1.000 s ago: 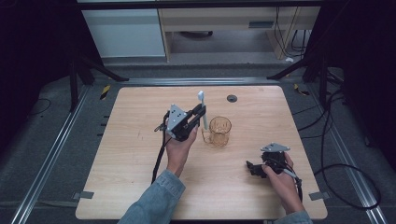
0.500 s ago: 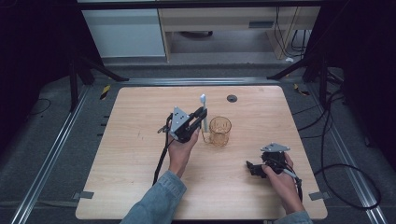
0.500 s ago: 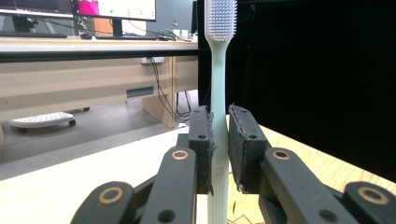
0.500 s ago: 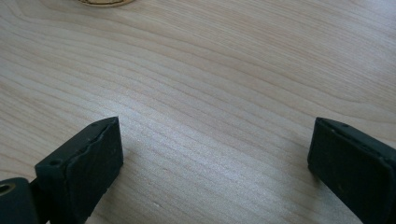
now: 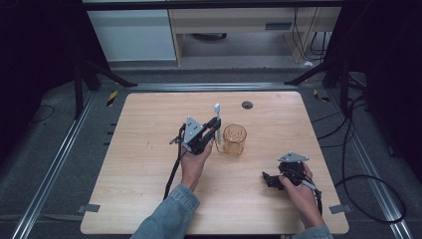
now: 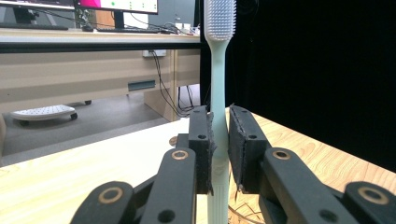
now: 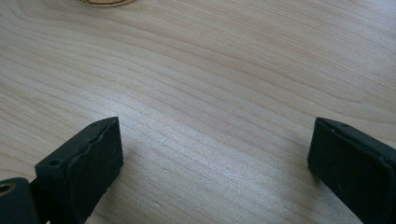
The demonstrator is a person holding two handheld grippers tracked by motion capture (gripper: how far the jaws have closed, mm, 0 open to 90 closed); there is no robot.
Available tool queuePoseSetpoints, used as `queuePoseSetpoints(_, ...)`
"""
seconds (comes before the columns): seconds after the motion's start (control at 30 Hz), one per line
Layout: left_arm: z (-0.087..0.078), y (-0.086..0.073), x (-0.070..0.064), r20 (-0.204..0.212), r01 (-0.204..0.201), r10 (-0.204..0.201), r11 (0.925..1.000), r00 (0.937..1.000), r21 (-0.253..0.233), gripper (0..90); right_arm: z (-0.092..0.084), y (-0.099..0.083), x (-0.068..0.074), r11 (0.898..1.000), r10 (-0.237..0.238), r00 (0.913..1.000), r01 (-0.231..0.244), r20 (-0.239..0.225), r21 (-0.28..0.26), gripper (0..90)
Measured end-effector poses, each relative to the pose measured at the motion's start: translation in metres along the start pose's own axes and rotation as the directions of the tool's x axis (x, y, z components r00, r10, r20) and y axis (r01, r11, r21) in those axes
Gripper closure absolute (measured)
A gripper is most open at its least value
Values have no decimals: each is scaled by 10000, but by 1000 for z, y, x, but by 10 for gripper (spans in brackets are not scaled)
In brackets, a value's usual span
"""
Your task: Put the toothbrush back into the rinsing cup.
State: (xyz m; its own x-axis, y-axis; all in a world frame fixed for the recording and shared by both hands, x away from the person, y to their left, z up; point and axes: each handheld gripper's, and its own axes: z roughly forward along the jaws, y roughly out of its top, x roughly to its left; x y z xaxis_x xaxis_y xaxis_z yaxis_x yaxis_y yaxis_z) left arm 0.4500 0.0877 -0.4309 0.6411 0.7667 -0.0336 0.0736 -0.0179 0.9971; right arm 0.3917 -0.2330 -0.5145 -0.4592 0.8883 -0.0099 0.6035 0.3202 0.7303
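A person seated at a wooden table [image 5: 149, 199] is working a two-jaw gripper in each hand, and the left gripper [image 5: 213, 125] is clamping a single pale toothbrush [image 5: 217, 124] by its handle, bristled head pointing up, just beside the one amber glass cup [image 5: 234, 140] standing near the table's middle. Seen from the left gripper view, the black pads [image 6: 204, 149] are pressing on either side of the handle while the brush [image 6: 218, 93] is rising upright between them, its bristles at the top of the frame. The right gripper [image 5: 268, 178] is resting low near the table's right front, well apart from the cup, its jaws standing wide with nothing between them, as the right gripper view is showing bare wood grain between the two pads [image 7: 88, 163]. The step in hand appears to be carrying the toothbrush to the cup; the next move is likely calling for shifting the brush over the rim, keeping the handle end down, lowering it inside and only then easing the grip so it leans against the glass wall. Counted on the table: one toothbrush, one cup, two grippers, and one small dark round fitting [image 5: 247, 104] near the far edge.
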Motion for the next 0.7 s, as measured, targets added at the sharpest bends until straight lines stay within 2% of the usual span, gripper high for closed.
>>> queuePoseSetpoints(0.5, -2, -12, 1, -61, -17, 19, 9998, 10000, 219, 791, 0, 0, 0, 10000, 0, 10000, 0, -3, 1, 36)
queuePoseSetpoints(0.7, -3, -16, -1, -86, -146, 149, 9994, 9999, 309, 790, 0, 0, 0, 10000, 7, 10000, -7, -4, 3, 36)
